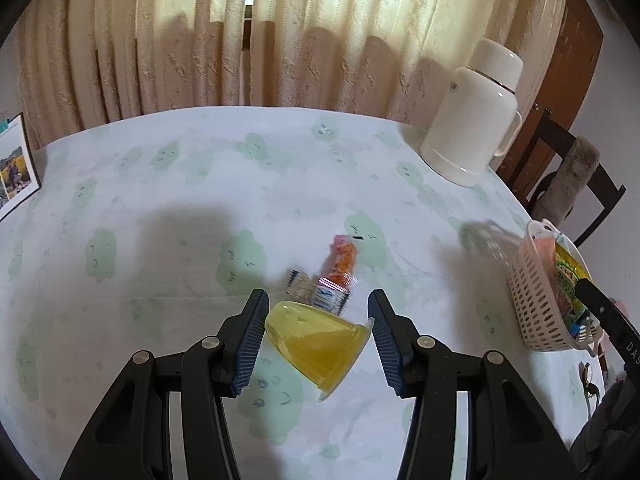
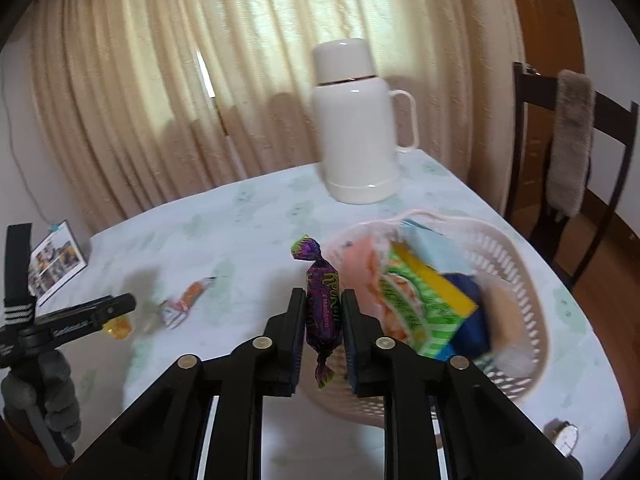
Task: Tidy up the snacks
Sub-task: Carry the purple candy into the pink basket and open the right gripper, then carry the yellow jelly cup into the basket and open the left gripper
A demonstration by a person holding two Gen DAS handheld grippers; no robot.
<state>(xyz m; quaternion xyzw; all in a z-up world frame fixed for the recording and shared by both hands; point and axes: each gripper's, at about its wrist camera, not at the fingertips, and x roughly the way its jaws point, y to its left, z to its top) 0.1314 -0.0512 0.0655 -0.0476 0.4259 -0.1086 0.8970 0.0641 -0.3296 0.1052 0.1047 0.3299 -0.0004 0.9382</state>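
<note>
A yellow jelly cup (image 1: 320,344) lies tilted between the blue pads of my left gripper (image 1: 318,300), which is shut on it just above the table. Beyond it on the cloth lie an orange snack packet (image 1: 344,258), a blue-and-white packet (image 1: 330,296) and a beige wafer (image 1: 300,282). My right gripper (image 2: 323,292) is shut on a purple wrapped candy (image 2: 322,308), held upright over the near left rim of the pink basket (image 2: 520,248). Several packets fill the basket, among them a green-and-yellow one (image 2: 420,304). In the right wrist view the left gripper (image 2: 120,304) shows at far left.
A white thermos jug (image 2: 356,128) stands at the table's far side by the curtain. A photo frame (image 2: 56,264) sits at the left edge. A dark chair (image 2: 568,140) stands right of the table. A wristwatch (image 2: 562,436) lies near the front right edge.
</note>
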